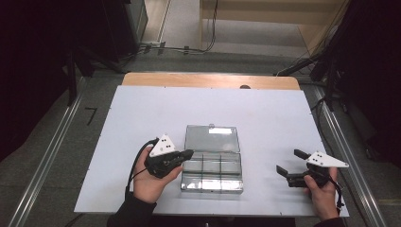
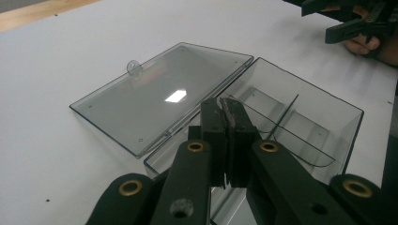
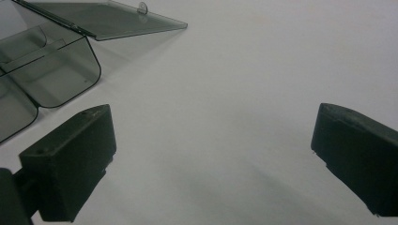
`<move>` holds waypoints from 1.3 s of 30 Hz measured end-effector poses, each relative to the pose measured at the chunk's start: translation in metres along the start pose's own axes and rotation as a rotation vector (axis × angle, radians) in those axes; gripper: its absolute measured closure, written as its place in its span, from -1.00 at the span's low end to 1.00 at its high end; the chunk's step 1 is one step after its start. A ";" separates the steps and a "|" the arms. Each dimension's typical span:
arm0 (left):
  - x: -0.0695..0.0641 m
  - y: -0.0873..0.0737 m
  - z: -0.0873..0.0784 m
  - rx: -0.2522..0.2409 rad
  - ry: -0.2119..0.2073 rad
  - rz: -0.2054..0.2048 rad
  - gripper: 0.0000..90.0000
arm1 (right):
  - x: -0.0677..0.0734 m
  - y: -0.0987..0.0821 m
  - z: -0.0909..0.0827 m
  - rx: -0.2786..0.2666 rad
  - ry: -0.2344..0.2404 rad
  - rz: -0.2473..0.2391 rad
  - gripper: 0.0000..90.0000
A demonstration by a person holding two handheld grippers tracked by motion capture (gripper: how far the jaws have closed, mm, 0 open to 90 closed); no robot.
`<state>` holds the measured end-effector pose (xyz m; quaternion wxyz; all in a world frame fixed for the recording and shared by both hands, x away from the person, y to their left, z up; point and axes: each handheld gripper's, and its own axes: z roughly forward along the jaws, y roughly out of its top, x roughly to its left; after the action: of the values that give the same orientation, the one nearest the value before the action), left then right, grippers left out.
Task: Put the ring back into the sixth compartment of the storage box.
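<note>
Counter: white counter (image 1: pixel 142 113), compartment box (image 1: pixel 212 175) mid-front, lid (image 1: pixel 211 138) flung flat back.
Left claw (image 1: pixel 188 153): my jaws pinched together, empty, at box's left edge.
Right claw (image 1: pixel 289 162): wide, parked well clear, probably waiting.

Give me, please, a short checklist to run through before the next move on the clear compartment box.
1. Lid fully open, lying flat on the table beyond the box: ok.
2. Compartment box sits squarely on the white table: ok.
3. Compartments hold nothing: ok, none seen through the clear walls.
4. Left gripper at the box's left edge, fingers shut together with nothing between them: ok.
5. Right gripper open, away from the box: ok.
6. Left fingers touching the box rim: cannot tell.
</note>
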<state>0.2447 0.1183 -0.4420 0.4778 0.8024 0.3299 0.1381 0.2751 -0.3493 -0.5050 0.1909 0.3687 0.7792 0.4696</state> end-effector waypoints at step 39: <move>-0.027 0.007 0.019 0.003 -0.082 0.032 0.97 | 0.001 0.000 0.000 0.003 0.001 -0.005 -1.00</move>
<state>0.2378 0.0854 -0.4435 0.4875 0.8132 0.2974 0.1123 0.2748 -0.3487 -0.5048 0.1912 0.3669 0.7809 0.4680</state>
